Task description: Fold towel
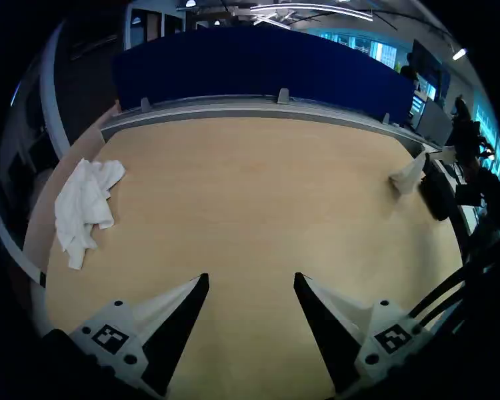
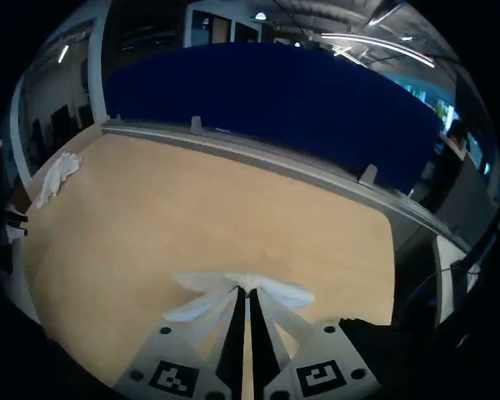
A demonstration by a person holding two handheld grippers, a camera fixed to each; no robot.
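Pale wood table (image 1: 263, 200) with two white towels on it, one lying loose and one gripped.
Behind the broad tabletop runs a dark blue partition (image 1: 263, 67). A crumpled towel (image 1: 83, 207) lies in a heap near the table's left edge, well apart from both tools. The second towel (image 2: 287, 291) sits on the wood over at the right side, bunched and fanned out around the tips of the right gripper (image 2: 247, 291), whose fingers are closed almost together and pinch its fabric. The left gripper (image 1: 250, 276) hangs over bare wood, fingers spread wide with nothing between them.
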